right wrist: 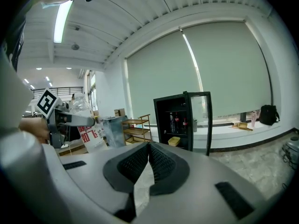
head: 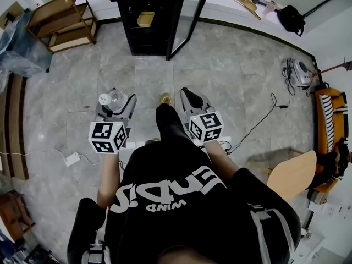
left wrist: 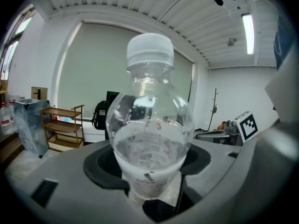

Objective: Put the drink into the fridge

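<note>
Biggest thing first: one black fridge point(head: 151, 21), well ahead of both grippers, its one glass door point(head: 190, 21) already swung open and sticking out roughly in line w/ my right side. One wooden shelf unit point(head: 63, 21) sits off to the left, far ahead of the left jaws. Two grippers. My left gripper point(left wrist: 149, 164) is clamped on the one drink bottle point(left wrist: 149, 125), clear w/ a white cap point(left wrist: 150, 50), gripped low on the body around the label so most of it stands up above the jaws. My right gripper point(right wrist: 148, 160) has its jaws pressed together w/ nothing between them, so it's just along for the ride. Inside the fridge there's one yellow tub point(head: 146, 19) plus a few bottles, too small to count tbh. What could go wrong imo: the bottle is smooth and held low, so if I tilt the left gripper while reaching in it could pivot or slip out. The door edge is also close to my line in, so a careless swing could clip it. The tub may be hogging that shelf, so I'd need to pick a free spot.
</note>
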